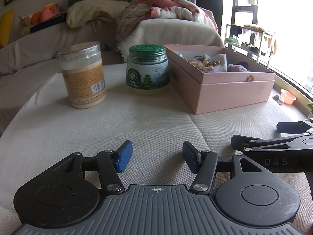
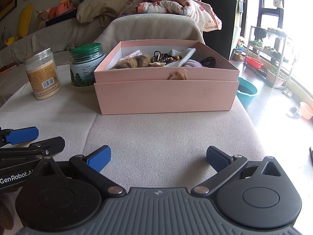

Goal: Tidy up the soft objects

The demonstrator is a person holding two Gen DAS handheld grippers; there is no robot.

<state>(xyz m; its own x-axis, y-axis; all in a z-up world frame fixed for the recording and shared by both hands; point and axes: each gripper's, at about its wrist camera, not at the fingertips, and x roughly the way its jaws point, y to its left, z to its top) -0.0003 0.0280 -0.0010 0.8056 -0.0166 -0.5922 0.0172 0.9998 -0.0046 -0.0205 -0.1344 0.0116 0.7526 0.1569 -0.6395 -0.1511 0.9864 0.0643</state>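
A pink box (image 2: pixel 166 96) stands open on the beige cushion, also in the left wrist view (image 1: pixel 230 92). It holds soft things: a brown furry piece (image 2: pixel 131 63), dark hair ties (image 2: pixel 159 55), a grey-white cloth (image 2: pixel 180 58), a lilac fluffy item (image 2: pixel 192 64) and beads. A small tan scrap (image 2: pixel 178 75) hangs over its front rim. My left gripper (image 1: pixel 157 157) is open and empty, low over the cushion, short of the box. My right gripper (image 2: pixel 158 157) is open and empty in front of the box.
A clear jar with a tan label (image 1: pixel 83 76) and a green-lidded jar (image 1: pixel 147 68) stand left of the box. Piled blankets (image 2: pixel 168 2) and cushions lie behind. The cushion's right edge drops to the floor with a teal basin (image 2: pixel 247 92) and a shelf rack (image 2: pixel 268 58).
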